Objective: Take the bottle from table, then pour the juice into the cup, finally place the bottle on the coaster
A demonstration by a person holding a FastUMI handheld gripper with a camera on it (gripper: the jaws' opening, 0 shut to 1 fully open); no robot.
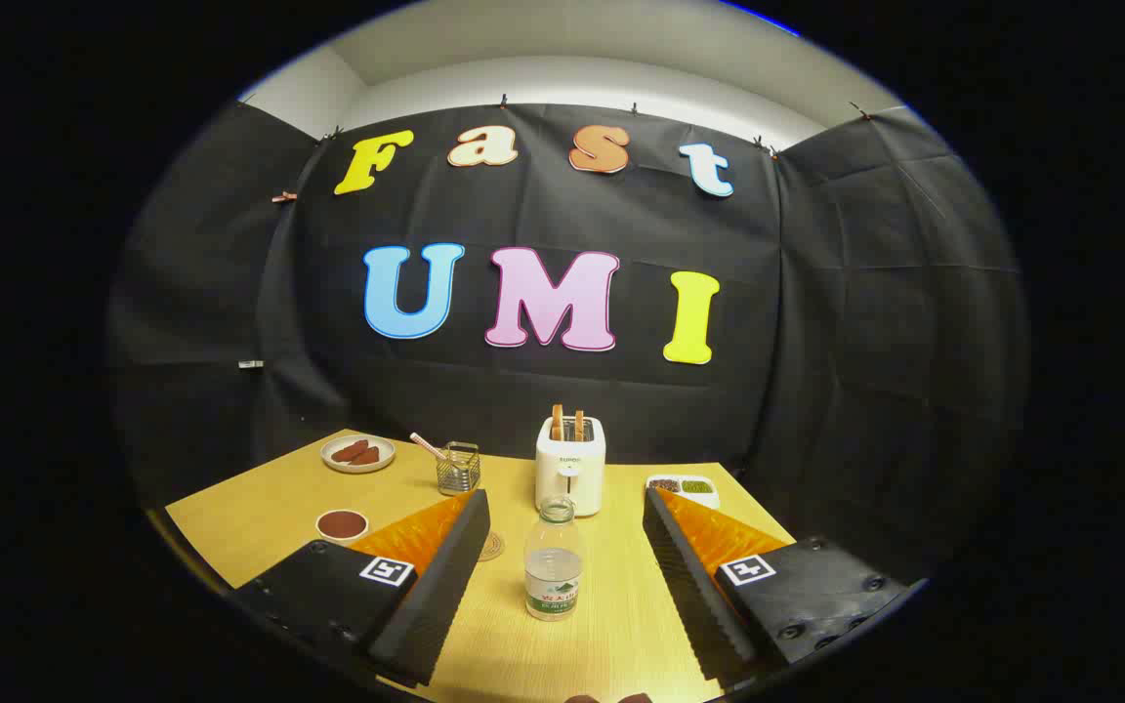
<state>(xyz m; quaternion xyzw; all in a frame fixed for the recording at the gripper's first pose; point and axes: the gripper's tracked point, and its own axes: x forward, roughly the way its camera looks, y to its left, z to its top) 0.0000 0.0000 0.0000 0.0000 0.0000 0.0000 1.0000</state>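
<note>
A clear bottle [554, 561] with a green label and no cap stands upright on the wooden table [250, 517], holding clear liquid up to about mid-height. It stands between the two fingers of my gripper [565, 506], a little nearer the left one. The gripper is open wide and neither finger touches the bottle. A woven round coaster [492, 545] lies flat just left of the bottle, partly hidden by the left finger. A small white cup [342, 526] with dark contents sits further left, outside the left finger.
A white toaster [570, 475] with two slices of toast stands right behind the bottle. Behind it to the left are a wire holder [458, 469] with a straw and a plate [357, 453] of brown food. A white two-part dish [682, 486] lies at the back right.
</note>
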